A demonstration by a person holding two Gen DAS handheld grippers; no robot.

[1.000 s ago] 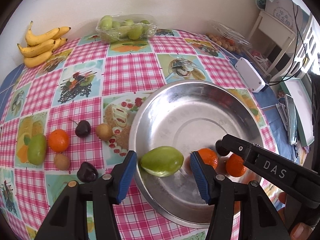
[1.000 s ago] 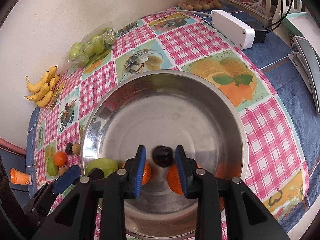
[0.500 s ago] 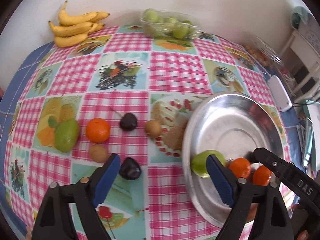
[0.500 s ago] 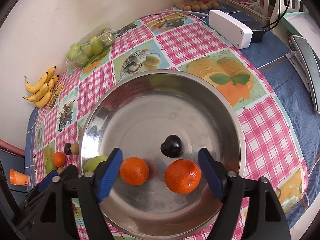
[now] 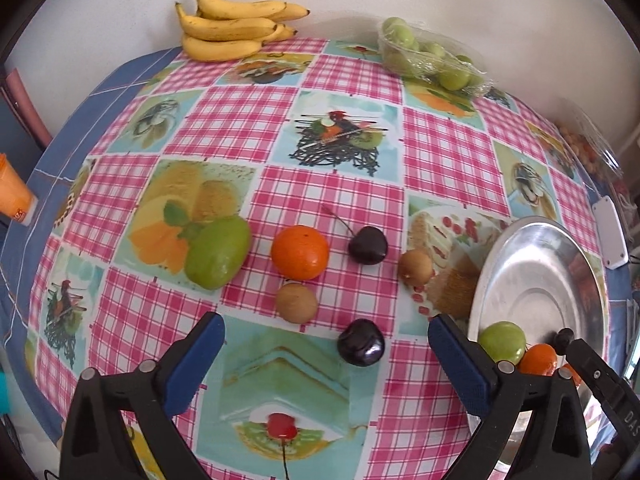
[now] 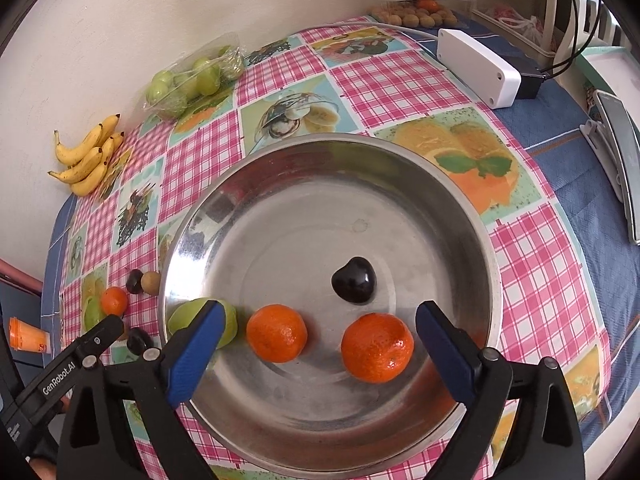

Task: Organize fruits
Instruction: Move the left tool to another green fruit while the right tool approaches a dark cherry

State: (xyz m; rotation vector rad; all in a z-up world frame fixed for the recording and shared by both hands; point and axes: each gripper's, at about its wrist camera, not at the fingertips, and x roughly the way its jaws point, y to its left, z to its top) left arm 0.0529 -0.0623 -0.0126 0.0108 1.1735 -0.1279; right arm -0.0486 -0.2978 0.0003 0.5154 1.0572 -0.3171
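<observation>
- Bowl contents so far: 2 oranges side by side at the near edge, 1 cherry just behind them, 1 green fruit against the L wall. 4 pcs in.
- R gripper hovers over the bowl's near side, both oranges btwn its open fingers; jaws have just been opening, pads touch nothing. Cherry lies free beyond the tips → looks like a finished drop.
- L gripper is over the cloth beside the bowl, jaws have just been opening to full spread, empty.
- Still loose on cloth, L view: green mango-like fruit, orange, stemmed cherry, 2 small brown fruits &, near cherry. 6 pcs left.
- Near cherry sits btwn the L fingers, just ahead of tips; likely next pick, est.
- Bananas & bagged green fruit by the wall, well apart from bowl; can't tell if they count.
- Progress est.: under half, if only loose pcs count.
- Risk: round pcs may roll on the cloth when nudged.
</observation>
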